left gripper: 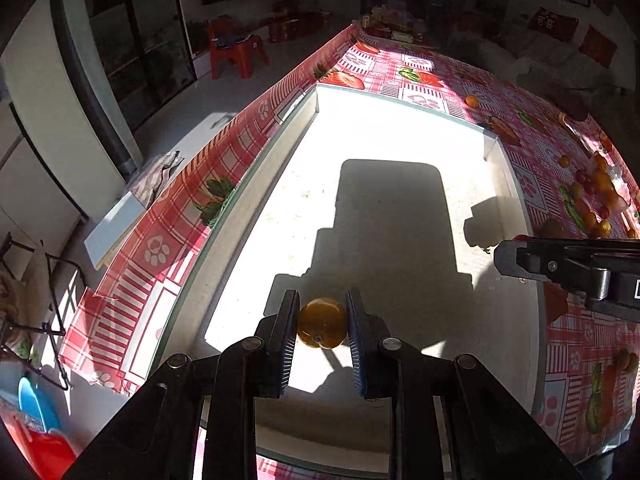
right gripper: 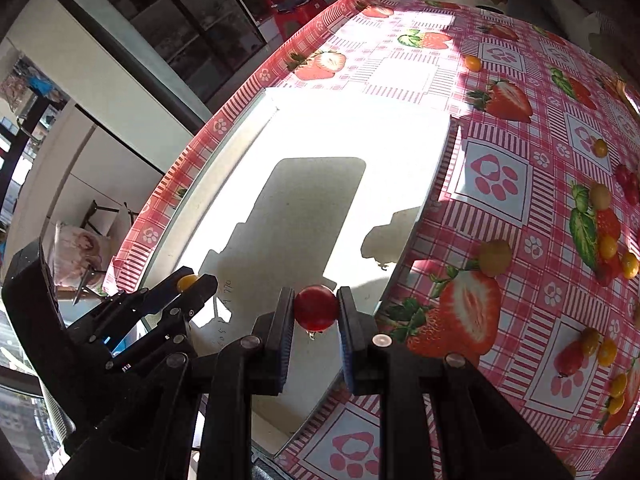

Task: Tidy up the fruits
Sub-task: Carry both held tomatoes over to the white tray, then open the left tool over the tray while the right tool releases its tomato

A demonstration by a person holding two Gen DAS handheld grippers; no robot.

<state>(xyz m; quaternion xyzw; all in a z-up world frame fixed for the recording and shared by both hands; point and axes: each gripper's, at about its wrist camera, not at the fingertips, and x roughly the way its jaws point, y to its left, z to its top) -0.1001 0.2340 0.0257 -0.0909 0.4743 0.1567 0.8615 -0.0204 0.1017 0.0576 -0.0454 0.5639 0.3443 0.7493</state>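
Yellow cherry tomato [left gripper: 322, 323] sits pinched in the left gripper [left gripper: 323, 322]; a red cherry tomato [right gripper: 316, 307] sits pinched in the right gripper [right gripper: 316, 308]. Both hang over the white tray [left gripper: 494, 148]. Next, I think: lower them and let go gently, so neither rolls.

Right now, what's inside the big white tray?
The white tray looks empty: only bright sunlight and dark shadows show on its floor. The near end is hidden behind the left tool holding a yellow tomato.
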